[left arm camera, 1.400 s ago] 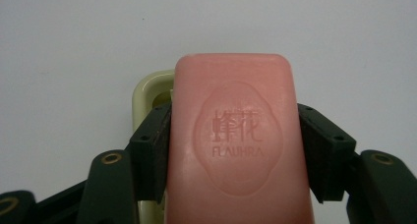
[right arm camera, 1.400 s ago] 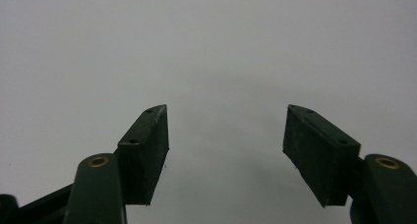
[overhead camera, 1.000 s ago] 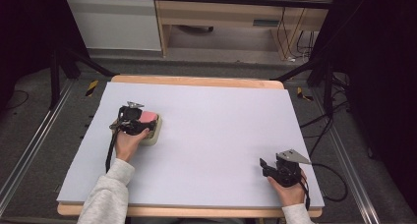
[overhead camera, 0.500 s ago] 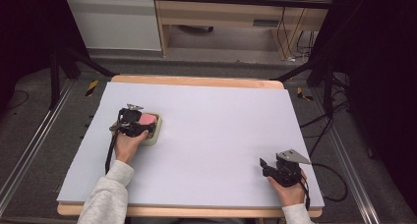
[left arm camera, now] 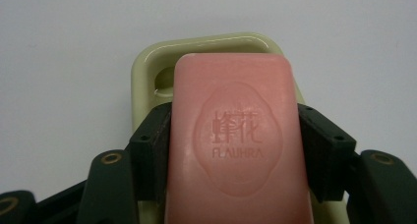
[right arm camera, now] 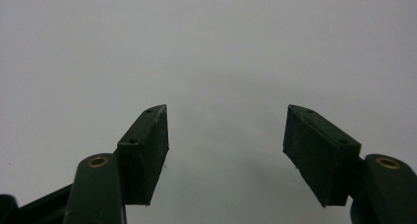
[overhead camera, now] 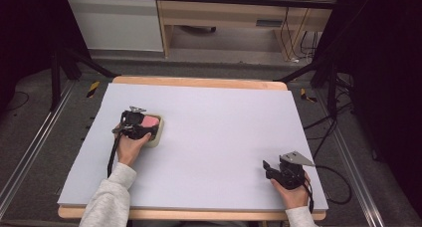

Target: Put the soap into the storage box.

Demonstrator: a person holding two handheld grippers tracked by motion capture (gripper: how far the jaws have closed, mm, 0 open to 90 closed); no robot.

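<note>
Left gripper view has your left gripper point(left arm camera: 235, 150) clamped on the pink soap bar point(left arm camera: 235, 135), one jaw pressed against each long side. The bar sits over the pale green soap dish point(left arm camera: 147, 71), covering most of it; the dish's far rim and one corner well stay exposed. I can't tell whether the soap is resting in the dish or held just above it. In the high view the dish point(overhead camera: 157, 136) is on the left half of the white table point(overhead camera: 224, 132), with your left hand right over it. Your right gripper point(right arm camera: 226, 150) is idle at the near right edge, jaws apart, nothing between them. My read: grasp is done, but whether you're placing or lifting isn't clear, so the release or lift is what's left.
</note>
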